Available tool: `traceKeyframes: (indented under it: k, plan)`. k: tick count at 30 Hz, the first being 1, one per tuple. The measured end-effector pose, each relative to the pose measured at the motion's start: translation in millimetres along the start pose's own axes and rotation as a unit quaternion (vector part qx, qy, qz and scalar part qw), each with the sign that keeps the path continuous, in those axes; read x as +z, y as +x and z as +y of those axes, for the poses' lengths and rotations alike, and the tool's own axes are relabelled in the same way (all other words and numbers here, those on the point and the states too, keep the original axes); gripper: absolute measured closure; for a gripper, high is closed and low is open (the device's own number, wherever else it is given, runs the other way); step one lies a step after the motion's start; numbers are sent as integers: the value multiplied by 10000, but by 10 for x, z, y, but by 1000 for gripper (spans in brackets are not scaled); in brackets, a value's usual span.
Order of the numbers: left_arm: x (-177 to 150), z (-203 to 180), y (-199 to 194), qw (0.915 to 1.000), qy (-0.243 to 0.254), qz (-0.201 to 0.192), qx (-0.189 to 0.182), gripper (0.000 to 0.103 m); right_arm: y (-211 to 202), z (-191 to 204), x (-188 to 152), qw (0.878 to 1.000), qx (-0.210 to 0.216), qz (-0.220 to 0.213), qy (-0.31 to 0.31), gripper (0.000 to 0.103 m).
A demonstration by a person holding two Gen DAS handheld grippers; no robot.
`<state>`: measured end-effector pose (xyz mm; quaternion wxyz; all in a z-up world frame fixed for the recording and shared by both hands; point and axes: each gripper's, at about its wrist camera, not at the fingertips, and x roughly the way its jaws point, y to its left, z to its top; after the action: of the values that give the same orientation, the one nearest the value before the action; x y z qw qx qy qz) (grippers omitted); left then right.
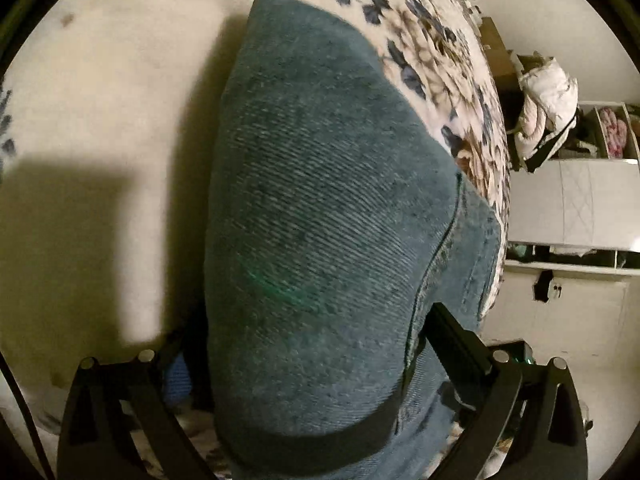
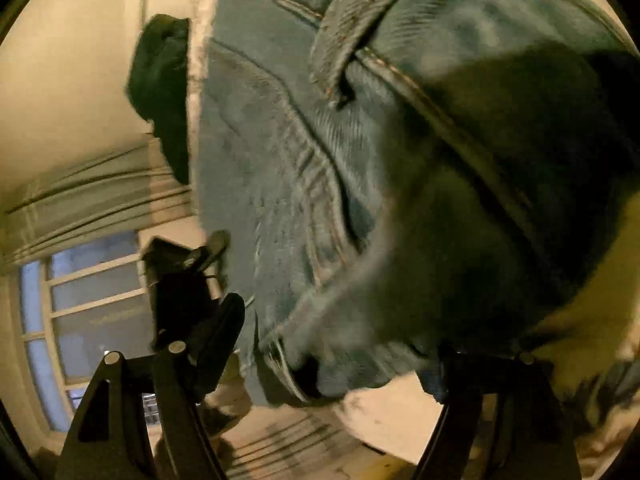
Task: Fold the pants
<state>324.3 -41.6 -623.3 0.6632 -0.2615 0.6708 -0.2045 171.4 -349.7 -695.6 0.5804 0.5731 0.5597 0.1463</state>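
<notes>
The blue denim pants (image 1: 320, 208) fill the middle of the left wrist view, lying as a folded bundle on a bed cover (image 1: 100, 92) that is plain cream at the upper left and flowered in blue and brown toward the upper right. The left claw (image 1: 316, 364) stands wide at the bottom of the frame, its two black fingers either side of the near end of the bundle; the right finger (image 1: 460, 344) lies against the cloth beside a seam, the left one is mostly hidden behind the fold, and no pinch shows. In the right wrist view the pants (image 2: 360, 168) crowd the upper and right part of the frame, with a belt loop (image 2: 352, 28) at top centre. The right claw (image 2: 320, 356) is spread fairly wide at the bottom, denim bulging between its fingers, with no clear press visible. A window (image 2: 88, 312) and curtain (image 2: 96, 196) sit at lower left, white cabinets (image 1: 568, 208) at the right of the left view
</notes>
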Motion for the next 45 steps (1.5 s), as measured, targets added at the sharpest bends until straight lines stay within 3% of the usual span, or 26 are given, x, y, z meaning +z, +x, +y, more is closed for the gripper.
traceKeyframes:
  k: [5,7,10,12,14,15,17,19,20,22,24,29,33,35,39,42,45]
  plan:
    - [6,-21,32,9999,143,72,16,1,184,-62,150,9997,36,-95,214,20]
    - [-9,-60,-13,9998,154,54,-105,1,157,139,32,9997,-117,-222,-79,33]
    - [-48,-150,-86,9995,276,-67,-116,1,79,397,-79,9982,-32,-408,-430,42]
    - [-59,-141,-100,9995,233,-113,-169,1,65,513,-107,9967,-98,-537,-597,41]
    - [-43,-56,-57,9997,31,-103,-228,1,227,458,7,9978,-246,-496,-375,32]
    - [-33,-8,-35,9995,-63,-93,-282,1,336,331,94,9988,-273,-386,-112,21]
    - [-3,68,2,9990,-213,-76,-387,2,505,163,199,9992,-101,-330,196,21]
    - [25,56,-5,9991,-200,-68,-367,4,539,188,189,9990,-61,-425,126,25]
    - [22,19,-31,9994,-103,-122,-317,12,542,232,151,9989,-152,-445,11,29]
    - [-15,-48,-68,9997,92,-197,-140,29,522,284,73,9983,-210,-530,-113,52]
    - [-56,-91,-116,9993,171,-298,-162,52,510,363,9,9976,-233,-627,-158,56]
    - [-130,-339,-378,9975,363,-600,-114,70,431,761,-90,9945,-421,-808,-520,61]
    - [-76,-626,-633,9952,556,-790,-161,72,159,1096,-46,9934,-230,-950,-598,63]
    - [3,-756,-760,9935,637,-922,-206,72,125,1508,57,9922,-88,-1026,-701,63]
    - [272,-909,-1044,9897,663,-1196,-411,73,-82,1810,137,9878,-3,-1146,-1052,63]
    - [687,-993,-1204,9860,771,-1387,-519,73,-142,2126,383,9837,78,-1260,-1279,63]
    - [1230,-1033,-1308,9827,911,-1512,-564,73,59,2542,772,9788,123,-1421,-1472,63]
